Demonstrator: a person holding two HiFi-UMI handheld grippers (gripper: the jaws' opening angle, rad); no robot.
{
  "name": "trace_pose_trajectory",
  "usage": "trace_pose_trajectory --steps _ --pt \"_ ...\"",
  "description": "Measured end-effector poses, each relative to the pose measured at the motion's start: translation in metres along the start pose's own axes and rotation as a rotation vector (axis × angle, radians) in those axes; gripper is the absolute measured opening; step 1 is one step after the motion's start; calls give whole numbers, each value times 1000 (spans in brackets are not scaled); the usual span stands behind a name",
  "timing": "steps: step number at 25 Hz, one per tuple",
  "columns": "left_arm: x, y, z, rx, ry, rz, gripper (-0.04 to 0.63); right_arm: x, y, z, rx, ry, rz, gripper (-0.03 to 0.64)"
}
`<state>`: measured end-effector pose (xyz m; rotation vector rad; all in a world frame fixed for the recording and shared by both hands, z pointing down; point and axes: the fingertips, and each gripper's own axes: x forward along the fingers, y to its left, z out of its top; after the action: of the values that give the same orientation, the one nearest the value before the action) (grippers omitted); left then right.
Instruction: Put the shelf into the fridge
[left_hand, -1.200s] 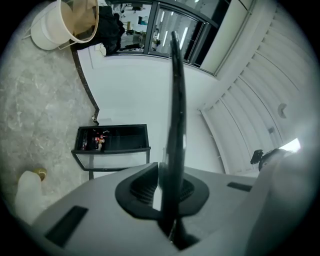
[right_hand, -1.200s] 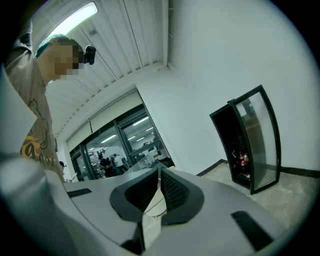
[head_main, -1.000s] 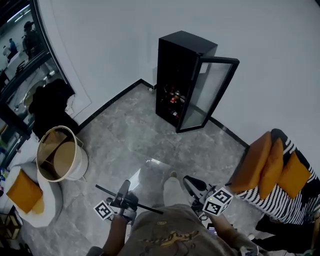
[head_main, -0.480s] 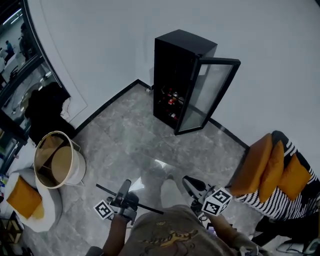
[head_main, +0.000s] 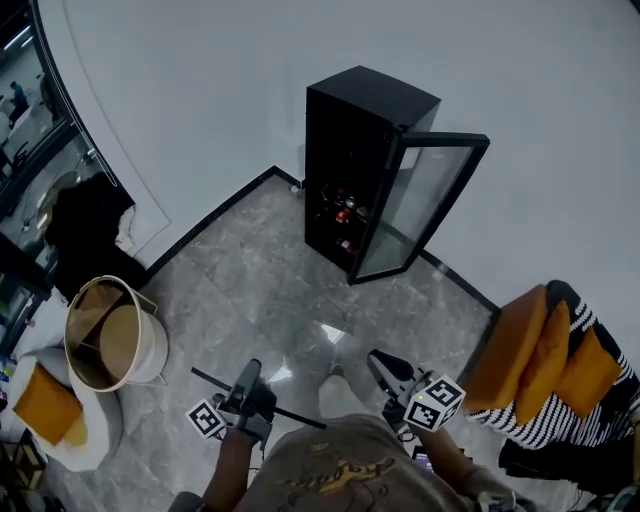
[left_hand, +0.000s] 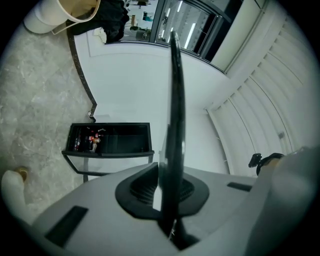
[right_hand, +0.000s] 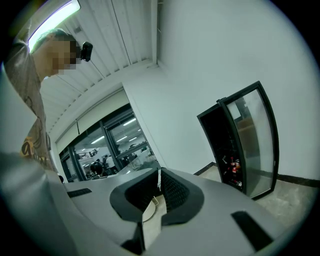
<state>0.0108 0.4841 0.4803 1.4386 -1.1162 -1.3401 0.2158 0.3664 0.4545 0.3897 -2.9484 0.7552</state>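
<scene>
Left gripper (head_main: 249, 374) is pinched narrow on the shelf (left_hand: 178, 100), its ribbed black pads pressed against the two faces of the thin panel. Right gripper (head_main: 380, 360) has its jaws brought together with nothing between them; it hovers in front of the person's right side, its marker cube nearest the body.

From the head view the shelf shows edge-on as a thin dark line running across the person's front, from outside the left gripper toward the right, dipping slightly at the right end. In the left gripper view it is a flat, dark, glossy strip rising from the pads to the top of the picture, with a faint sheen along its edge. It is held in the air low by the person's torso, well apart from the fridge (head_main: 352, 150).

That fridge is a tall, narrow black box standing against the white wall, with its glass door (head_main: 420, 205) swung open on a black frame. Small bottles or cans (head_main: 342, 208) sit low inside. Grey, polished, marble-patterned floor (head_main: 260, 285) lies between person and fridge. A round cream basket (head_main: 148, 350) stands at the left, and orange cushions (head_main: 545, 345) on a striped seat at the right.
</scene>
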Motion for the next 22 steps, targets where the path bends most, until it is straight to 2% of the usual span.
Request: trace_pose_trajectory --steps 8,13,22 --pt "75 12 20 14 -23 8 17 36 -57 47 -7 -2 34 31" --pt "123 17 26 22 -50 -13 16 52 -95 74 -19 10 57 31" --pt "171 26 30 18 -74 -20 16 68 -134 102 -26 25 74 31"
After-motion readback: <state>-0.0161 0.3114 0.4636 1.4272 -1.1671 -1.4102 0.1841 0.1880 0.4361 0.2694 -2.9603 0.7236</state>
